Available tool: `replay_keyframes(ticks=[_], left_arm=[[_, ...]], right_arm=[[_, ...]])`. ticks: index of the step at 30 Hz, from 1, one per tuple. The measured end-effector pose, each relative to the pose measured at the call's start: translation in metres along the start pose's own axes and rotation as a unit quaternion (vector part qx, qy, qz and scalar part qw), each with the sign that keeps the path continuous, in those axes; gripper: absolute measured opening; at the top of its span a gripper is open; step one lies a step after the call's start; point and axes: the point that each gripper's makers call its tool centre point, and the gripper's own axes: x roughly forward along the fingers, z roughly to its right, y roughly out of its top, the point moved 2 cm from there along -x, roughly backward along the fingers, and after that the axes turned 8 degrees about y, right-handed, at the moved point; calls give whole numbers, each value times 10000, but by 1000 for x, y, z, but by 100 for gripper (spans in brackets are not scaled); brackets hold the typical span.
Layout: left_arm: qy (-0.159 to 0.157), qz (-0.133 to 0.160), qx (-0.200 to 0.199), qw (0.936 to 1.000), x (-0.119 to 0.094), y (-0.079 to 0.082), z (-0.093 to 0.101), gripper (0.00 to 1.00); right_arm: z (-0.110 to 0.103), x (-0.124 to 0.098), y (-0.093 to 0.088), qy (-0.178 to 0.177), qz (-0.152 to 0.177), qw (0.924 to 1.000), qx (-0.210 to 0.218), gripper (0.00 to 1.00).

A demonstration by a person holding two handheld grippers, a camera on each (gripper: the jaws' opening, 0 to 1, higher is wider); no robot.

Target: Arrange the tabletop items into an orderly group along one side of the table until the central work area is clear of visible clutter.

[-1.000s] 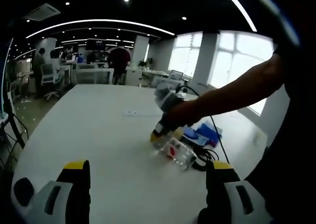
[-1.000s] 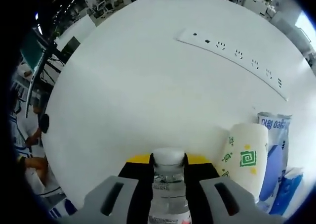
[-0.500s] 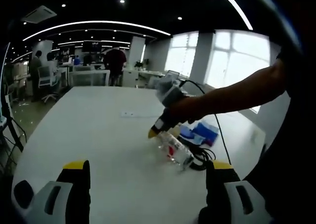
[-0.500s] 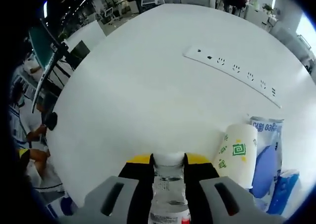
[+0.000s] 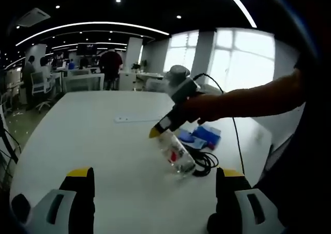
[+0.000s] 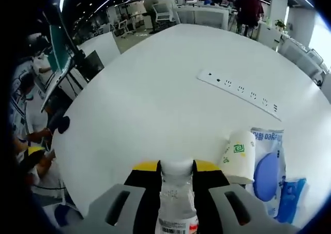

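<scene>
The right gripper (image 6: 176, 178) clamps the bottle (image 6: 176, 205) and has lifted it off the table (image 6: 155, 94) beside the paper roll (image 6: 238, 156), ready for regrouping, while the left gripper (image 5: 155, 203) hangs open.

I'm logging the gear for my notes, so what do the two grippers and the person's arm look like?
The left gripper has two chunky black jaws with yellow tips and pale grey housings with dark slots. The right gripper shows the same grey housings with dark slots, black jaws and yellow ends. Seen from the left gripper view, it has a grey body and a black cable trailing from it. The person's arm is bare below a dark sleeve.
</scene>
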Motion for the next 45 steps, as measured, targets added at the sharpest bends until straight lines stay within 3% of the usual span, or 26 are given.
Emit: replay_keyframes(ticks=[14,29,36,45], left_arm=[[-321,-22,211,9993,13,9,25,96],[-538,3,483,9974,23,20,40,96],[-588,-30,561,9967,22,18,43,96],[-611,-73,584,9964,23,14,45,96]], right_arm=[[-9,-45,-14,-120,757,9971,-15,18],[-26,-83,-56,-143,1280,9917,-41,18],[-27,-93,-59,-192,1659,9858,-169,18],[-33,-104,-56,-297,1831,9814,-505,18]])
